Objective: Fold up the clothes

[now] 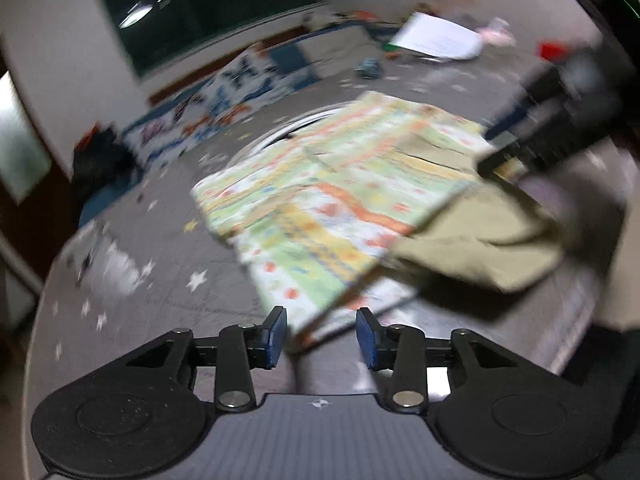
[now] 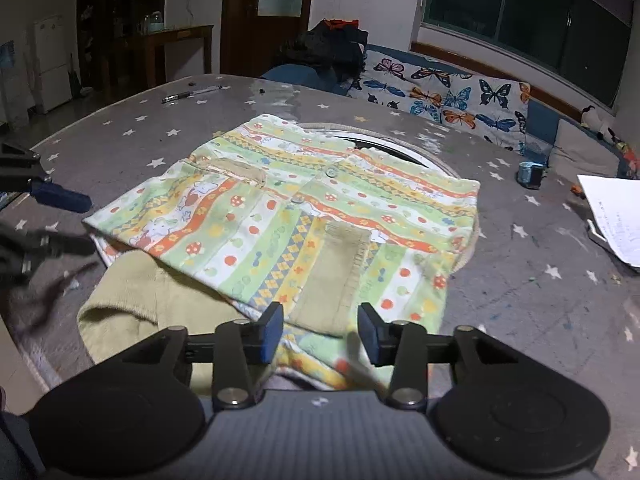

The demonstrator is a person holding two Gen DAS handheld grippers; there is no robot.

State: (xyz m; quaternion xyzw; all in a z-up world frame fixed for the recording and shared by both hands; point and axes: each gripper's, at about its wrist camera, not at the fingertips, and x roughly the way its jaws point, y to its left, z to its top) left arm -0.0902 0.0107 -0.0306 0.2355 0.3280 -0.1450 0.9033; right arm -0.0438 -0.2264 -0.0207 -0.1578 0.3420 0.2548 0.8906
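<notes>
A small patterned garment (image 2: 304, 216), green, yellow and orange with beige cuffs, lies flat and partly folded on a grey star-print table (image 2: 120, 148). A beige part of it (image 2: 132, 304) sticks out at its near left. In the blurred left wrist view the garment (image 1: 332, 196) lies ahead and the beige part (image 1: 480, 248) is at the right. My left gripper (image 1: 321, 336) is open and empty at the garment's near edge; it also shows in the right wrist view (image 2: 56, 216) at the left. My right gripper (image 2: 320, 334) is open and empty over the near edge; it also shows blurred in the left wrist view (image 1: 500, 160).
A white sheet of paper (image 2: 612, 216) lies at the table's right. A pen (image 2: 192, 94) lies at the far left, a small blue object (image 2: 530, 174) at the far right. A round ring (image 2: 384, 142) shows behind the garment. A butterfly-print cushion (image 2: 448, 96) lies beyond the table.
</notes>
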